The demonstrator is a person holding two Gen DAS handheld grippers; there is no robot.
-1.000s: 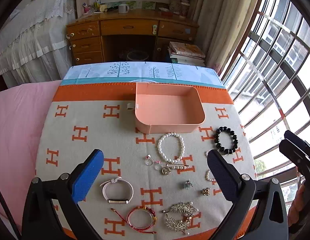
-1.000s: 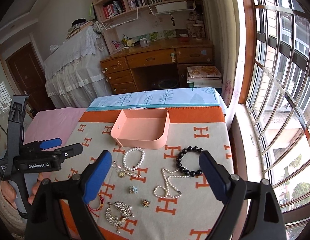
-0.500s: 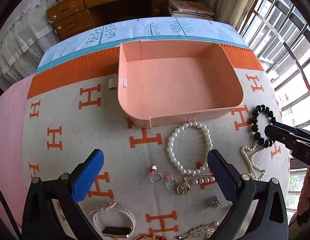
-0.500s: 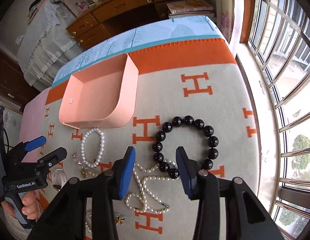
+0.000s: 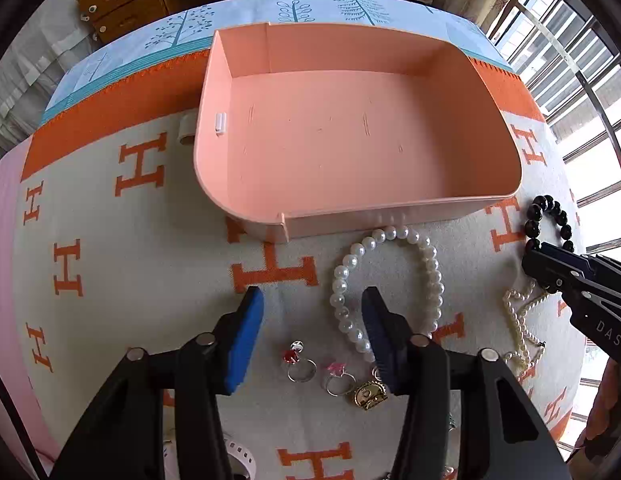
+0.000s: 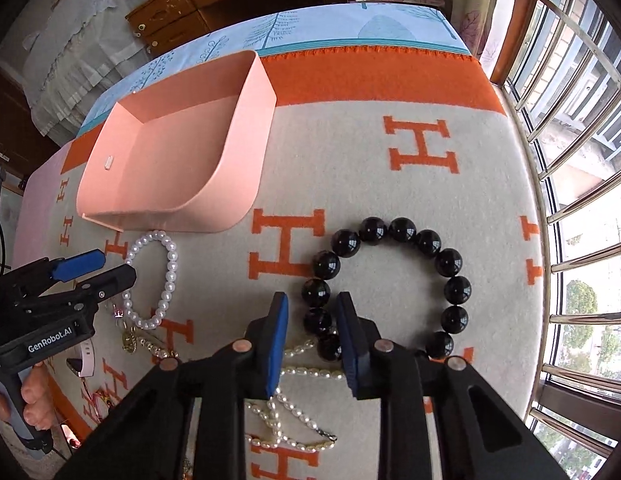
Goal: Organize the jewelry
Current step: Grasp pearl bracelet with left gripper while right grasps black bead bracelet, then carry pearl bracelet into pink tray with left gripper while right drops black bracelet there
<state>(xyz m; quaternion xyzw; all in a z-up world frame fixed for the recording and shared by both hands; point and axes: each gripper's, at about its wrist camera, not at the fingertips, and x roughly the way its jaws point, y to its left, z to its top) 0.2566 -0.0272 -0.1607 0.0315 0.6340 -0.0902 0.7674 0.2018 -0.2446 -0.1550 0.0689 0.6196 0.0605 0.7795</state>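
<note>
Black bead bracelet (image 6: 386, 280) between right gripper (image 6: 312, 316) pads — unclosed.

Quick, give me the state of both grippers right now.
Left gripper: open, holding nothing, astride the pearl bracelet.
Right gripper: open, narrowed around beads of the black bracelet, not yet gripping.

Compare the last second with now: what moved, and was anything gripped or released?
Both grippers dropped toward the blanket and narrowed their jaws. The left gripper now straddles the near-left side of the pearl bracelet; the right gripper brackets the near-left beads of the black bracelet. Neither is shut on anything yet. The tray, still empty, and the jewelry lie where they did.
</note>
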